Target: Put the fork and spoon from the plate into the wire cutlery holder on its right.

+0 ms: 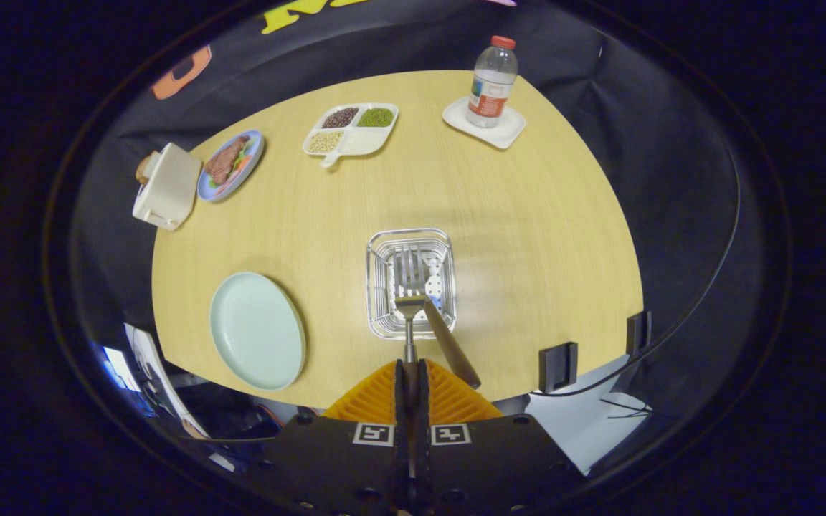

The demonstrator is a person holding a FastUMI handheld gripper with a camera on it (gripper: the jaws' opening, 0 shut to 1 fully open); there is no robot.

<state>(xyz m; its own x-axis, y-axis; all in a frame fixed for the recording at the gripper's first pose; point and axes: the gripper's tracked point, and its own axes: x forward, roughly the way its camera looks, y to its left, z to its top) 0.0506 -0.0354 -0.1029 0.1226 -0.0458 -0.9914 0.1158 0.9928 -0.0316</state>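
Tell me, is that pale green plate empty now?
Empty: the plate shows bare; the hand-held gripper grips the fork over the holder.

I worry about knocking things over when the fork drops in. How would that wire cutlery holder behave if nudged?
The wire cutlery holder looks thin-walled, so probably light and apt to slide on the smooth table. The leaning handle might tip it. The gripper is shut on the fork.
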